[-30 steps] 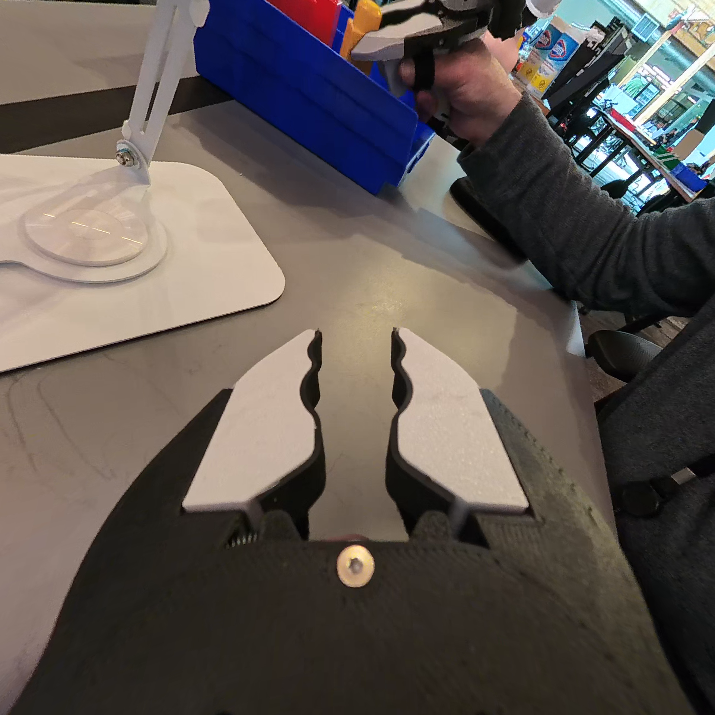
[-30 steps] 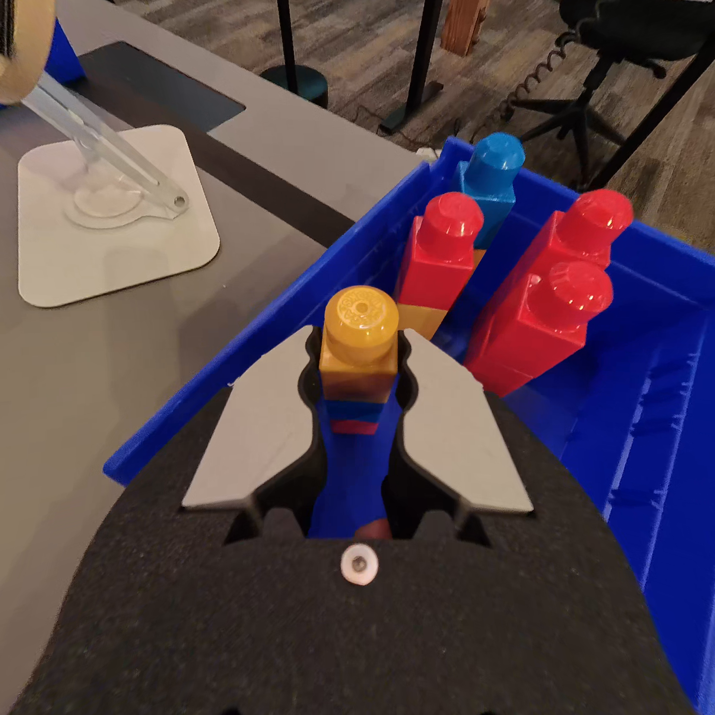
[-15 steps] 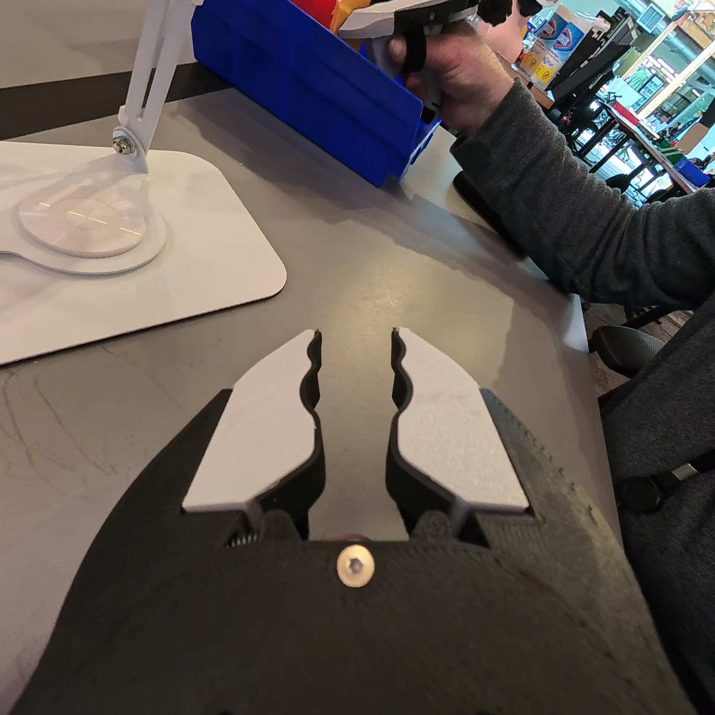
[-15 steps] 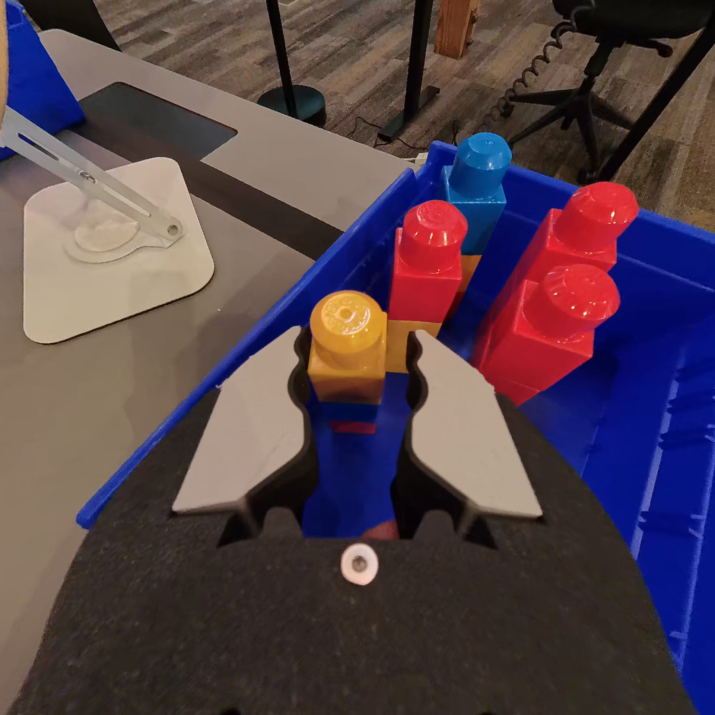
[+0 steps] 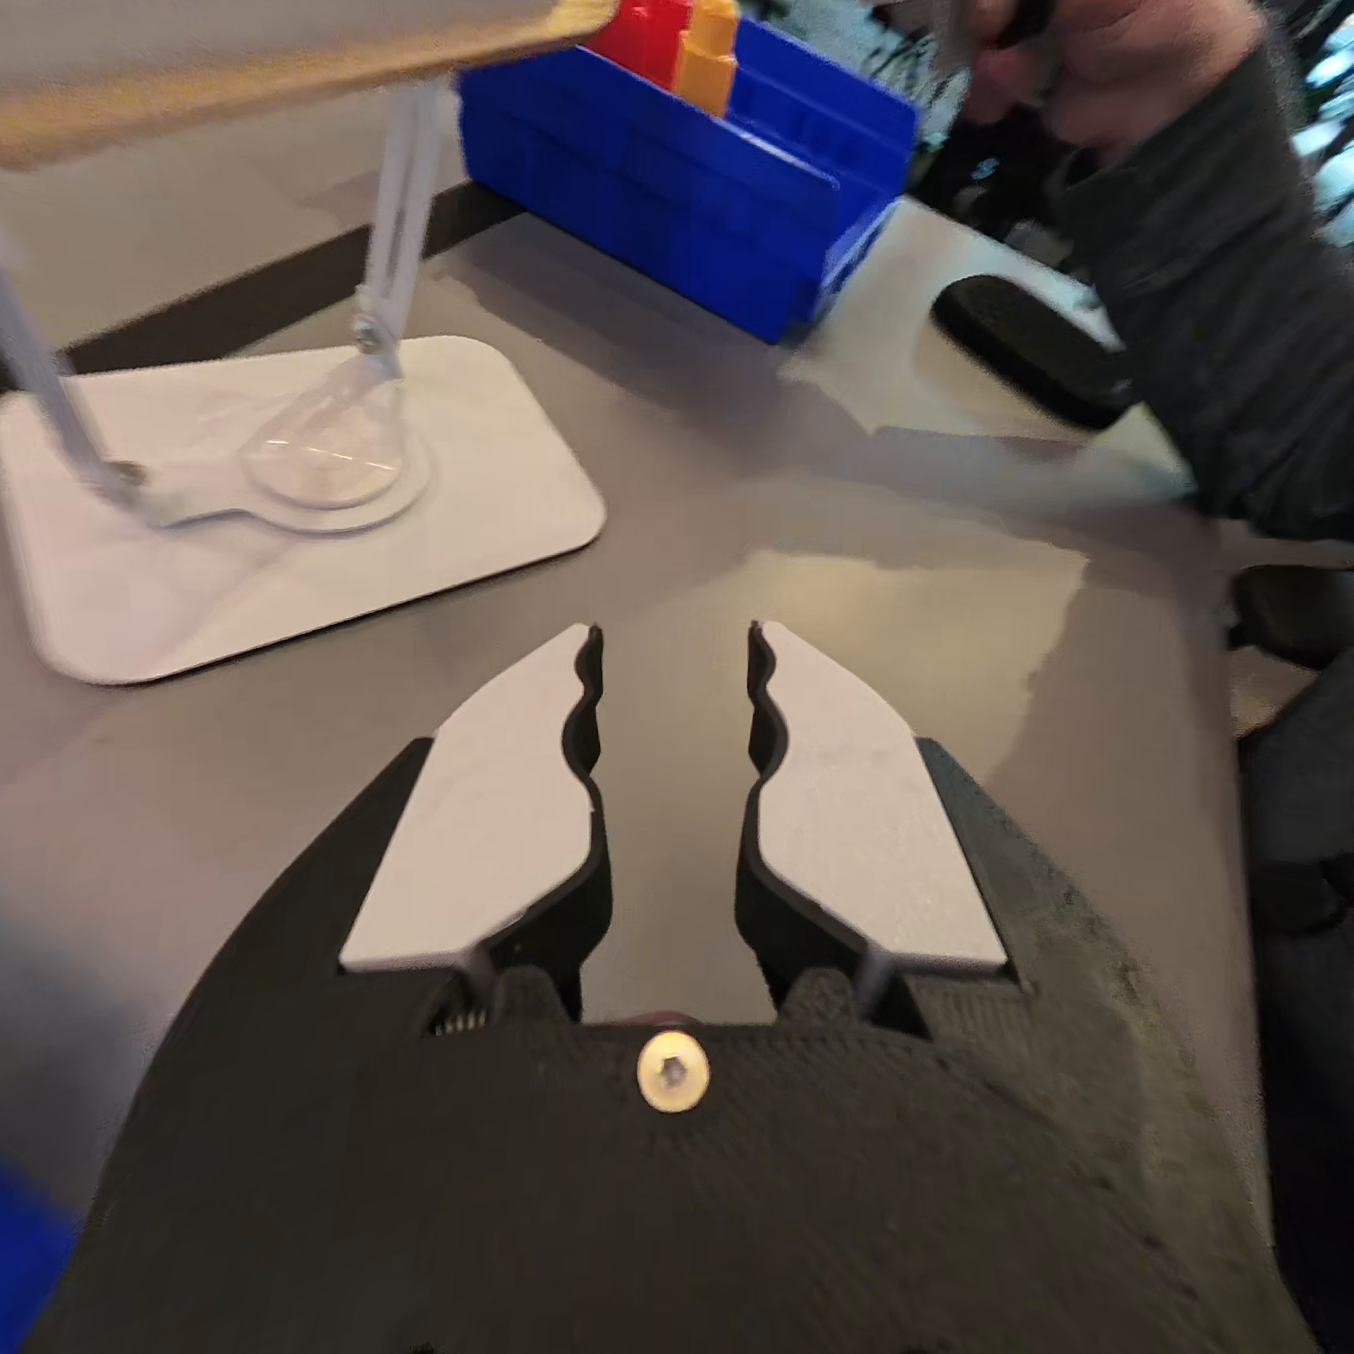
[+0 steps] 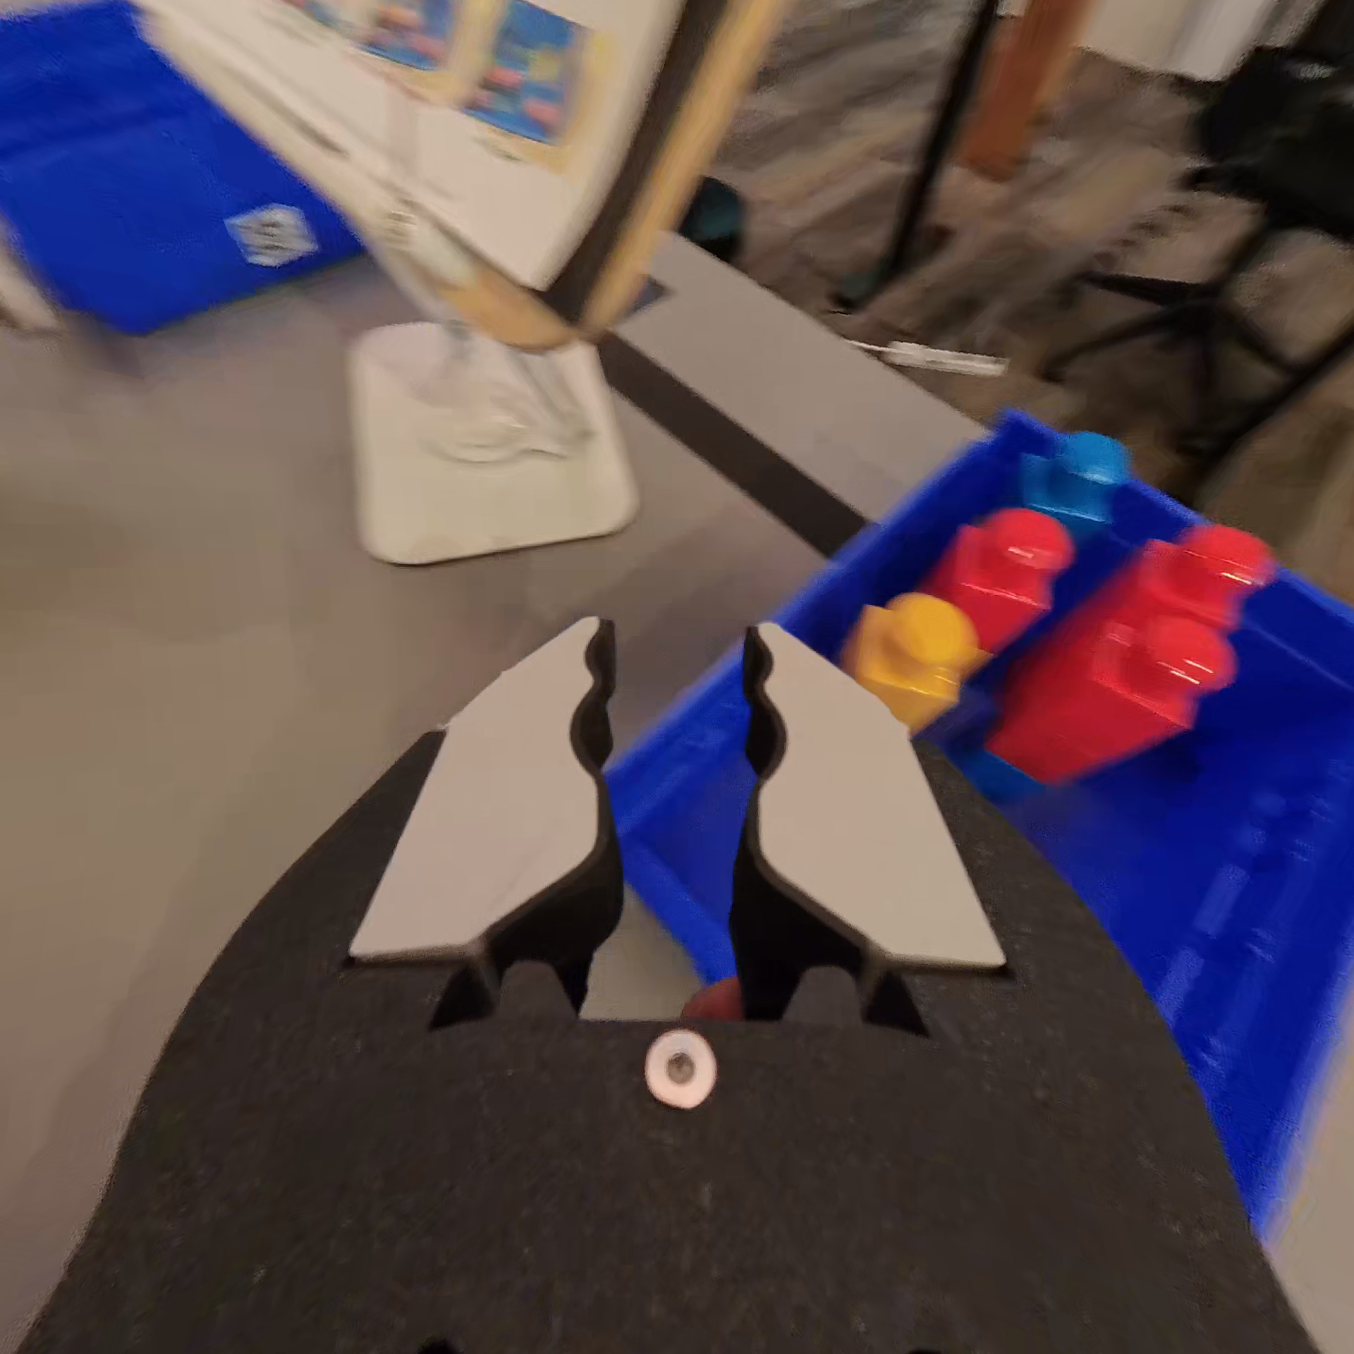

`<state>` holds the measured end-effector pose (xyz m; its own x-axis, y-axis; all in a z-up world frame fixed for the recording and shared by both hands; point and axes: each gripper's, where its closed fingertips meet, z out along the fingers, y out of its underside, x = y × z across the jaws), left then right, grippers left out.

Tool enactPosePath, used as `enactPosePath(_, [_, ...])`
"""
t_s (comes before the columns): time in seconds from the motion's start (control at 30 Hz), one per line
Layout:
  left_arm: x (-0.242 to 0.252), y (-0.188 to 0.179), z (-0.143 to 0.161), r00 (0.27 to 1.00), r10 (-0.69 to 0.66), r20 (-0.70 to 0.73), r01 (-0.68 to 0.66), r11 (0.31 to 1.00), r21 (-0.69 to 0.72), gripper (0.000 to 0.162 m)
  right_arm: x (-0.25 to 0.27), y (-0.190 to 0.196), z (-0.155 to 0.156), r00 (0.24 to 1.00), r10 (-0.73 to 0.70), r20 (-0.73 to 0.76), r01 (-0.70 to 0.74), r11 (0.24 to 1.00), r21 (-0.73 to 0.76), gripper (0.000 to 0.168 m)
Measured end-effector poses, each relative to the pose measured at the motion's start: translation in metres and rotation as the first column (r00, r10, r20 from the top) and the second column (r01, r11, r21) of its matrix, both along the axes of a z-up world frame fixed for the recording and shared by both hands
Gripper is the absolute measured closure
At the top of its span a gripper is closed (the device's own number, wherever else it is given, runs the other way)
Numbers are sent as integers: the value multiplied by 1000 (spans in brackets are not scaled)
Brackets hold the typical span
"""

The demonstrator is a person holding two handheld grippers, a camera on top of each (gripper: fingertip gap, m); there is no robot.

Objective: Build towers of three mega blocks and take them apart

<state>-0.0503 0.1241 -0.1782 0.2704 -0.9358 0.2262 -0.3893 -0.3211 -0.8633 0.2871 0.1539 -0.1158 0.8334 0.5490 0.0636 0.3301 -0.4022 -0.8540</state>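
Overhead, hung over bare grey desk [image 5: 733, 454]: left gripper [image 5: 675, 636], fingers apart, nothing between them. Right gripper [image 6: 679, 634] likewise parted and empty, poised above the near wall of the blue bin [image 6: 681, 777]. Inside the bin, upright and close together: yellow-topped tower [image 6: 912, 663] nearest the fingers, red-topped tower [image 6: 1004, 579] just behind, blue-topped one [image 6: 1077, 476] farther back, two-stud red block [image 6: 1128, 674] to the right. Seen from the left view, same bin [image 5: 659, 190] at the far desk edge, yellow [image 5: 707, 66] and red tops poking above its rim. White stand base [image 5: 293, 527] left of the bin. Both views blurred.
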Motion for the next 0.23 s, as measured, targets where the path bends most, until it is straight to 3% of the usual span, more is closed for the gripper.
enactPosePath(0.13, [-57,17,37,986,165,-9,-162,978,131,125,-71,-25,6,975,220,-30,-220,975,10,168])
enactPosePath(0.23, [-116,39,52,934,356,-35,-345,923,172,127,-133,-31,0,933,345,-102,-341,939,51,168])
